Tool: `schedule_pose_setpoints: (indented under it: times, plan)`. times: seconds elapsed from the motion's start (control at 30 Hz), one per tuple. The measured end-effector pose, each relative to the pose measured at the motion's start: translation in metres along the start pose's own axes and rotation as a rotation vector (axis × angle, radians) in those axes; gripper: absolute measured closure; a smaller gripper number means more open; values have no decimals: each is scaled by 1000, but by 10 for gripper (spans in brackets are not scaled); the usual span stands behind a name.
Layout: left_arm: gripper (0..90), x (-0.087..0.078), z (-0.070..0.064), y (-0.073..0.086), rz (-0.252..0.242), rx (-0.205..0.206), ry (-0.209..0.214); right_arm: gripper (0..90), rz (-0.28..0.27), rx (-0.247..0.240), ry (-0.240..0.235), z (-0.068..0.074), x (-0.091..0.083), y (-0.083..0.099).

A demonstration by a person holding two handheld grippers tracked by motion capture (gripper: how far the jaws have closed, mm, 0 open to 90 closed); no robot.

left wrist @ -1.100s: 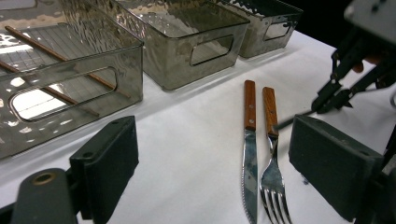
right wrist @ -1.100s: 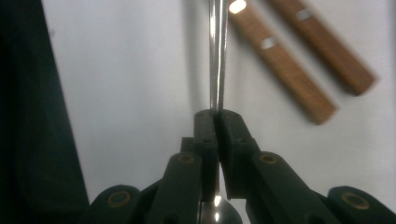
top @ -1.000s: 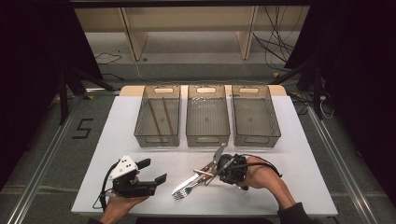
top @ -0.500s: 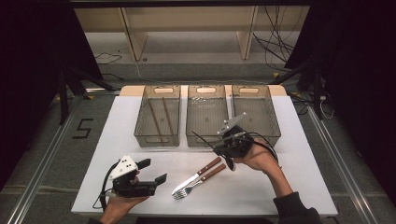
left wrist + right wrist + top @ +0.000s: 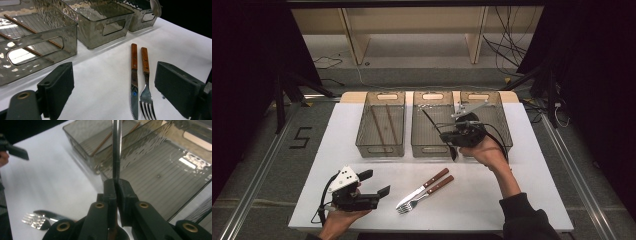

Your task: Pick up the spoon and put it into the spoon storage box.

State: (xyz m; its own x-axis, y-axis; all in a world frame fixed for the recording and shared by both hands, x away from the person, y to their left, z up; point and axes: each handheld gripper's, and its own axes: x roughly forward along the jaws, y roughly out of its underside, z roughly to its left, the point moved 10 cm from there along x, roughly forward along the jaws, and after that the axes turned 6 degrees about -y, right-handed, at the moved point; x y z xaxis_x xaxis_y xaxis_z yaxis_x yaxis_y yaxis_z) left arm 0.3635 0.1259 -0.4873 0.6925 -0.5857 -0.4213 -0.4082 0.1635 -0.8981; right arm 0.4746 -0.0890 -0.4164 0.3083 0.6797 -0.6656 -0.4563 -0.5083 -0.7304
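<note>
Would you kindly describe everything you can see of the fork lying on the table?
The fork has a shiny metal head with four tines and a reddish-brown wooden handle. It lies flat on the white table, close alongside a knife with a matching handle, the two nearly parallel. Its tines point toward the open left gripper. Neither gripper touches it.

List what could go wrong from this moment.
1. The right gripper pinches a thin metal utensil near one end only, so it could pivot or slip before reaching a bin.
2. It hangs over the middle bin near the right bin; it might land in either.
3. The knife and fork lie almost touching; grabbing one may drag the other.
</note>
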Motion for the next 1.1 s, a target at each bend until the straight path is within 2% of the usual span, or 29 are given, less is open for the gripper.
schedule_pose_setpoints:
  times: [0.47,0.8,1.1]
  plan:
    - [155,0,0,-1,-3,-5,1,861,-62,66,59,-26,9,-35]
    - [155,-1,0,-1,-6,-4,1,861,-72,127,115,-49,23,-44]
    - [155,-1,0,-2,-9,-2,3,860,-56,178,153,-67,40,-40]
